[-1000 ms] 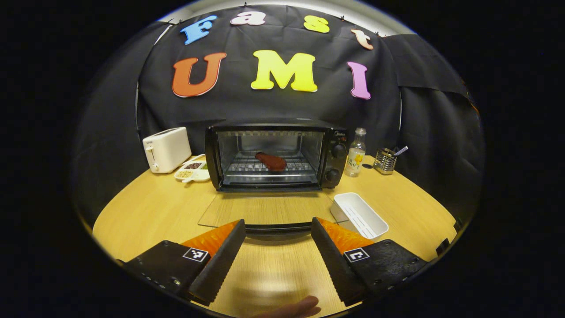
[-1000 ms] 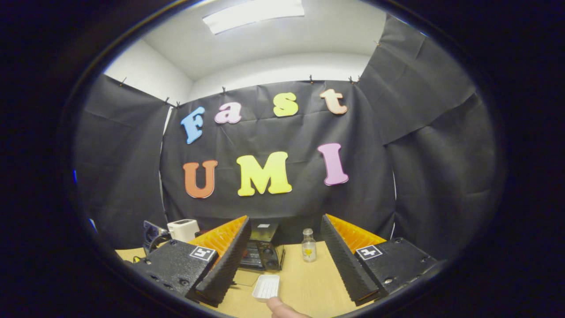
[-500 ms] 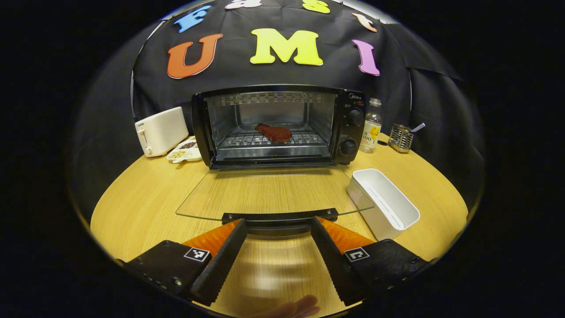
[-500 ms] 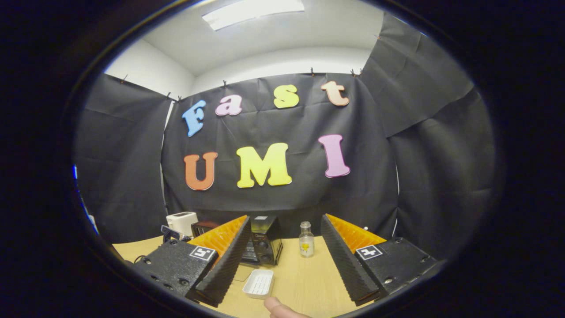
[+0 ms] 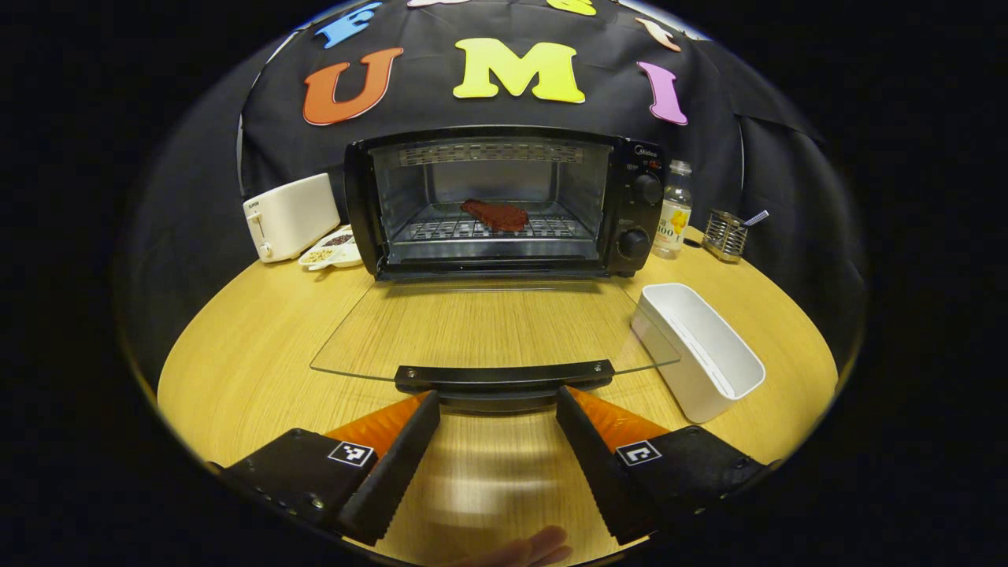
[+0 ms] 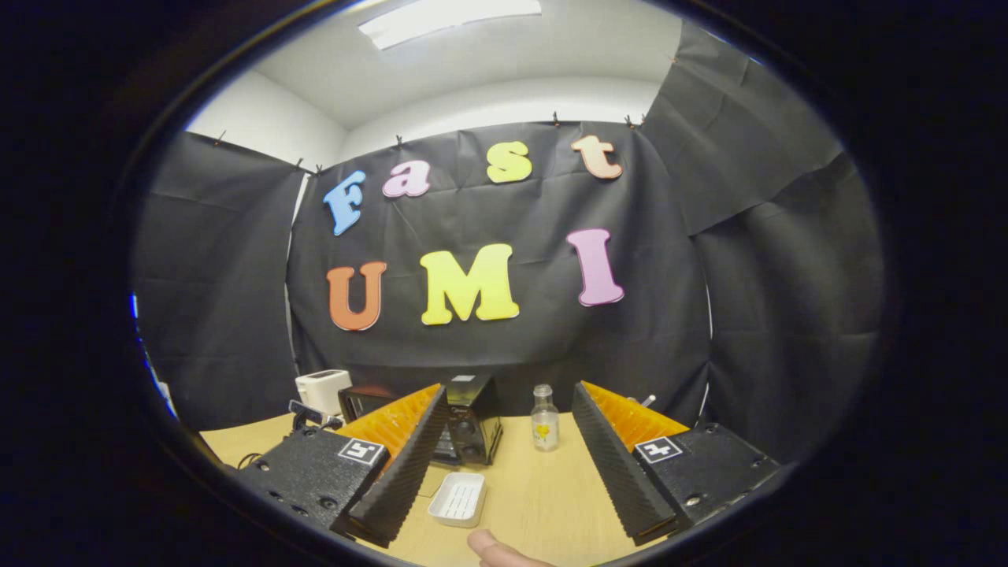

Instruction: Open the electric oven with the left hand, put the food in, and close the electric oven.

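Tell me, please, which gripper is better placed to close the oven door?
Left. The left gripper hangs open just before the door handle; the right gripper is held high and farther back.

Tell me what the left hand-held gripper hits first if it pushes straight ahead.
Likely the door handle of the open oven: it lies just ahead of the open left hand-held gripper, though height is unclear.

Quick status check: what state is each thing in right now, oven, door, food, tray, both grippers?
Oven: open, rack inside.
Oven door: folded down flat, handle toward the left gripper.
Food: lying on the rack inside the oven.
White tray: empty, on the table right of the door.
Left gripper: open, fingers just short of the door handle.
Right gripper: open, holding nothing.
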### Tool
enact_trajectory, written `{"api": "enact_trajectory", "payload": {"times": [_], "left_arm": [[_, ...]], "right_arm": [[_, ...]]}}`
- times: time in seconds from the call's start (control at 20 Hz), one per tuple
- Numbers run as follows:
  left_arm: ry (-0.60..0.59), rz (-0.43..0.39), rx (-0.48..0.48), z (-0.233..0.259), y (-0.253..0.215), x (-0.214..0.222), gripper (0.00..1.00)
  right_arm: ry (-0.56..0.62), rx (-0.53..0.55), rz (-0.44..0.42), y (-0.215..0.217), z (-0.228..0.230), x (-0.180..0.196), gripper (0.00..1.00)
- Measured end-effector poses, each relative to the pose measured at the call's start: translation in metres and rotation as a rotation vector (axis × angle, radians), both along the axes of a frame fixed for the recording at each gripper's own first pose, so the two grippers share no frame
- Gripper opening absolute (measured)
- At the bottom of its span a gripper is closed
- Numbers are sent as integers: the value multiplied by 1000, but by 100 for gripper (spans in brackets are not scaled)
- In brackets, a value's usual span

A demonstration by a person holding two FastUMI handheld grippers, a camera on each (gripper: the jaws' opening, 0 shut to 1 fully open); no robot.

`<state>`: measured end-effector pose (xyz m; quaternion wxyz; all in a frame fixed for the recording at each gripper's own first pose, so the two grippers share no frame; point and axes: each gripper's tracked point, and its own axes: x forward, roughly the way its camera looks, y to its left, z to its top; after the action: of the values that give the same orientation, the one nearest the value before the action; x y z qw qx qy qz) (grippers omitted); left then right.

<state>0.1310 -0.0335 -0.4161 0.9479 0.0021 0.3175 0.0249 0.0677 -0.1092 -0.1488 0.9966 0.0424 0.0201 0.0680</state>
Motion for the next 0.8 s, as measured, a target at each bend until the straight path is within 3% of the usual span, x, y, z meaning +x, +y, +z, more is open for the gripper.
{"api": "enact_trajectory", "payload": {"times": [0.05,0.2,0.3,0.35,0.45,0.5,0.8], "left_arm": [[-5,-7,10,3,0,1,96],[2,-12,19,3,-1,0,96],[6,-13,19,3,-1,2,96],[9,-11,16,3,0,2,96],[3,-11,16,7,-1,2,96],[-5,-11,17,10,-2,2,96],[-29,-5,13,30,-2,7,96]], "right_arm": [[7,1,0,1,-2,0,96],[20,-2,2,4,-5,-1,100],[17,-7,2,6,-3,-4,96],[15,-10,2,7,-3,-5,100],[9,-13,2,9,-1,-6,96],[4,-11,1,10,0,-7,100],[4,-4,-19,7,-1,-11,100]]}}
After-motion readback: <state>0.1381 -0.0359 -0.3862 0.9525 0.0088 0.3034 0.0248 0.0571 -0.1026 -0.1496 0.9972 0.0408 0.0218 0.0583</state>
